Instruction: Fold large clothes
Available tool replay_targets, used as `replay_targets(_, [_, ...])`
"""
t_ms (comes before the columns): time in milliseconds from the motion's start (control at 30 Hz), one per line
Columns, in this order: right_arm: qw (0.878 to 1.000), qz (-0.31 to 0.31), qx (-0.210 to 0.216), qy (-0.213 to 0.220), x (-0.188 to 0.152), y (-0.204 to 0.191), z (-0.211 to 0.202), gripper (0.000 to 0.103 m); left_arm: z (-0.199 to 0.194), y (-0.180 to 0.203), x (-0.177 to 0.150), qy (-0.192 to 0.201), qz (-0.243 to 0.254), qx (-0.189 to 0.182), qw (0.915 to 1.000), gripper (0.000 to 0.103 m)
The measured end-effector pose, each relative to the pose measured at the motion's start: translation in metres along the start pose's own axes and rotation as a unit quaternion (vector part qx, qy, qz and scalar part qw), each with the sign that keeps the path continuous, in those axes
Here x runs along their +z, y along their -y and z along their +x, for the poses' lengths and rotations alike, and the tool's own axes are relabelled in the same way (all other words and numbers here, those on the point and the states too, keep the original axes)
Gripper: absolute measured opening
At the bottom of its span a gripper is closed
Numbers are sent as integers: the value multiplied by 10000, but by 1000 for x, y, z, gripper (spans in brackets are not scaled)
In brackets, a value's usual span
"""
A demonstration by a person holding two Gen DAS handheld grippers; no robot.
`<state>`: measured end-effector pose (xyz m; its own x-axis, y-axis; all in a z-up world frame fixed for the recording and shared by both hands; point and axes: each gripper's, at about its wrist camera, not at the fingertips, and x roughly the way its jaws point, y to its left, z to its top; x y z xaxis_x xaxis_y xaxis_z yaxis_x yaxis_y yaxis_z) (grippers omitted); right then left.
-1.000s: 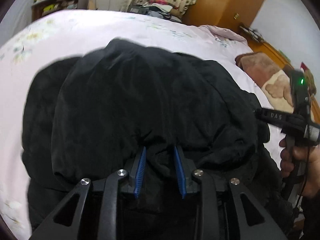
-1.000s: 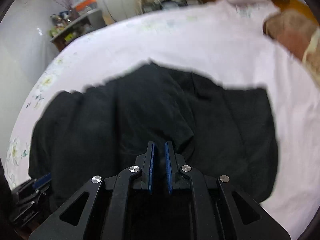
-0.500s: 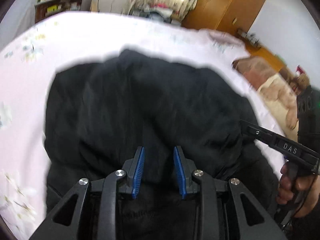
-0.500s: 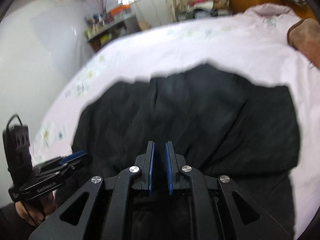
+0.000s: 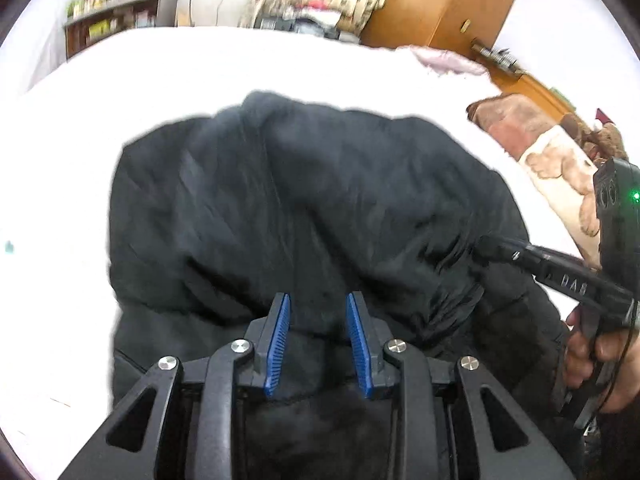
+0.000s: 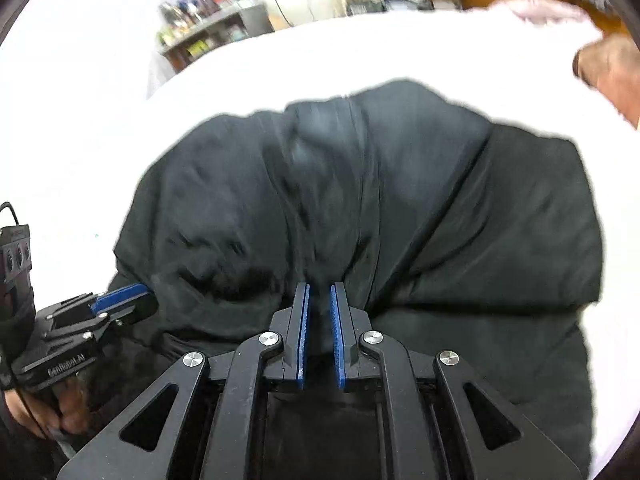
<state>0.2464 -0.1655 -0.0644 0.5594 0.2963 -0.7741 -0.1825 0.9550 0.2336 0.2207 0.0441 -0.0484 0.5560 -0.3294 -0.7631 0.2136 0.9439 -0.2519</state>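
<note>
Black padded cloth fills both wrist views: a large dark jacket (image 5: 304, 208) lies bunched on the bed (image 5: 200, 68), spreading away ahead of each claw. The left claw (image 5: 318, 344) has its blue pads partly apart with a thick fold of the jacket's near edge bulging between them, so it looks clamped on that fold. The right claw (image 6: 319, 332) is nearly closed, pinching a thinner gather of cloth; creases fan outward from its tips, which suggests tension. Both seem to hold the near hem at two points so the lifted half can be carried over the rest in one even fold.

Beyond the jacket, a brown-and-cream pillow (image 5: 560, 160) lies off to the left claw's right, well apart, and a pink cloth (image 5: 448, 60) sits farther ahead. A wooden wardrobe (image 5: 448, 4) and a cluttered shelf (image 5: 116, 20) stand past the bed. Nothing lies on the sheet directly ahead of the fold.
</note>
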Motion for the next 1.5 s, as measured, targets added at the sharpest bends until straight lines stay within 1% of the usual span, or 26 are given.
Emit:
replay_targets(67, [9993,-48,-126,347,13,6,-14,10,-7,-3,19,247,5,34,9997,31])
replay_targets(133, [9984,-23,-250,505,30,14,-12,10,-3,-5,49,495,21,189,9986,31])
replay_targets(200, [9972,30,-477,576,51,26,-3,10,11,-10,76,609,-19,360,9975,31])
replay_targets(267, [9966,112,-578,583,66,41,10,10,33,-17,96,580,-78,540,9968,31])
replay_targets(300, [9961,174,-688,529,73,51,20,10,47,-24,100,497,-129,687,9963,31])
replay_targets(333, [9955,259,-800,446,70,57,29,10,61,-32,101,354,-217,738,9964,31])
replay_targets(367, [9953,378,-833,320,70,68,40,10,73,-39,96,266,-217,766,9965,32])
replay_targets(400, [9954,460,-821,179,69,77,51,10,86,-43,89,207,-135,905,9956,33])
replay_targets(467, [9957,508,-773,25,59,89,66,8,97,-49,72,191,-110,896,9957,33])
replay_targets(533, [9954,613,-728,61,51,93,68,8,98,-47,65,317,-72,917,9953,33])
replay_targets(633, [9950,636,-771,55,49,94,62,8,91,-46,70,242,-119,926,9953,33])
replay_targets(700, [9941,611,-894,74,59,88,47,11,71,-40,74,299,-124,912,9953,32])
replay_targets(733, [9939,547,-937,199,66,81,35,11,57,-37,75,410,-143,829,9956,32])
replay_targets(767, [9943,431,-875,431,65,70,14,11,41,-34,69,543,-152,709,9959,32])
replay_targets(800, [9946,390,-780,558,69,67,10,11,27,-30,64,655,-159,582,9960,32])
replay_targets(833, [9952,346,-604,693,64,57,-2,11,15,-25,56,747,-167,428,9961,32])
replay_targets(867, [9962,268,-397,733,57,45,-11,11,6,-21,47,777,-182,301,9964,32])
replay_targets(900, [9971,178,-247,702,50,35,-13,11,3,-17,38,729,-200,213,9969,32])
replay_targets(967, [9988,47,-57,493,30,16,-8,11,4,-7,18,572,-227,16,9981,32])
replay_targets(1033, [9997,-5,76,231,12,6,6,11,16,4,4,351,-147,75,9992,32])
replay_targets(1100, [10000,-45,-21,-51,-3,0,27,11,36,5,-7,75,-231,145,9996,32])
replay_targets(1133, [9998,-99,-114,-142,-7,1,38,11,47,3,-12,-25,-247,249,9994,32])
replay_targets(1167, [9994,-109,-191,-276,-12,3,50,11,56,1,-15,-68,-230,316,9992,32])
replay_targets(1233, [9986,198,-101,-482,-16,17,66,8,63,4,-19,-34,-123,447,9989,32])
replay_targets(1300, [9980,373,-13,-501,-16,25,72,7,66,9,-21,6,1,568,9984,32])
replay_targets(1500, [9981,205,-164,-554,-16,22,78,5,62,10,-15,-96,-12,569,9983,32])
